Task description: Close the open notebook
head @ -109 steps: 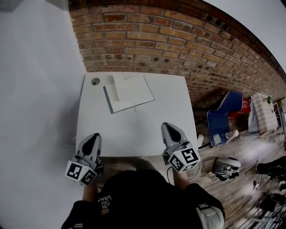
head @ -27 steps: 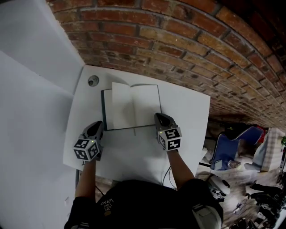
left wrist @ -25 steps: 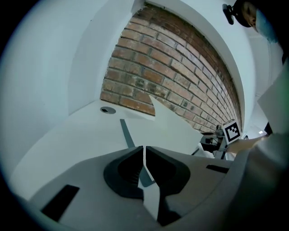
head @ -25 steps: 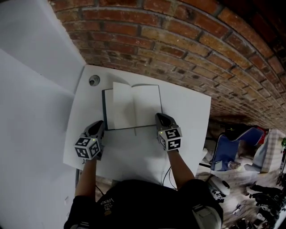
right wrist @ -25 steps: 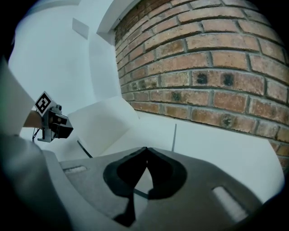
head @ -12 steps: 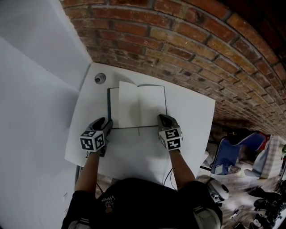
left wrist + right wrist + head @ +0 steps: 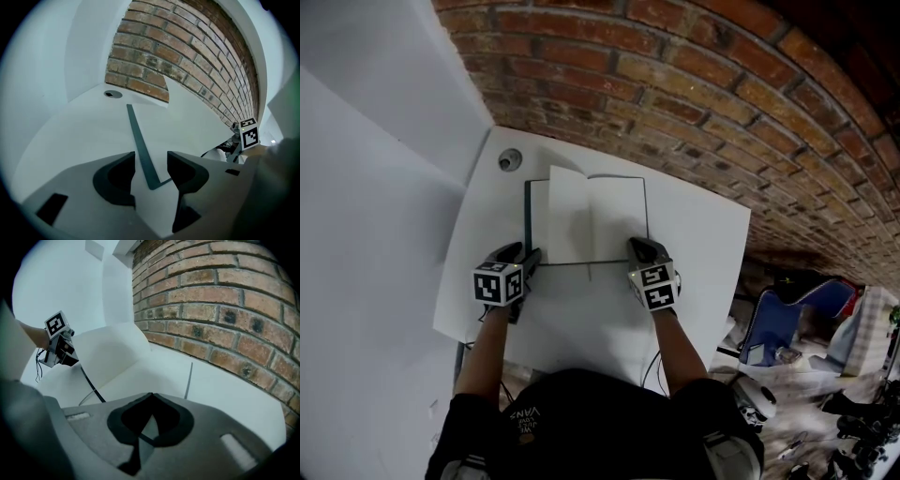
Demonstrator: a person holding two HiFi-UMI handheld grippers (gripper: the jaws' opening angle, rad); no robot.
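Two grippers sit at the near corners of the notebook (image 7: 586, 220) in the head view. It lies open and flat at the middle of the white table (image 7: 581, 319), below the brick wall (image 7: 694, 84). The left gripper (image 7: 528, 257) is at its near-left corner and the right gripper (image 7: 637, 247) at its near-right corner. The left-hand leaves (image 7: 567, 211) stand a little proud of the rest.

In the left gripper view the jaws are apart, having just been opening. The corner of the dark green cover (image 7: 139, 145) lies between them, and neither pad presses on it.

In the right gripper view the jaws are together at their tips. White page shows through the gap behind them, and I see nothing pinched there.

The book looks light. The thin cover is probably fairly stiff, and the leaves are soft enough to flop or crease. The cover lies flush on a smooth table, so getting one jaw under it is likely the hard part, and the book may slide rather than lift. The best hold seems to be the cover's outer edge by that near-left corner, taking cover and loose leaves together. From there it could swing over the spine while the right side is held steady.
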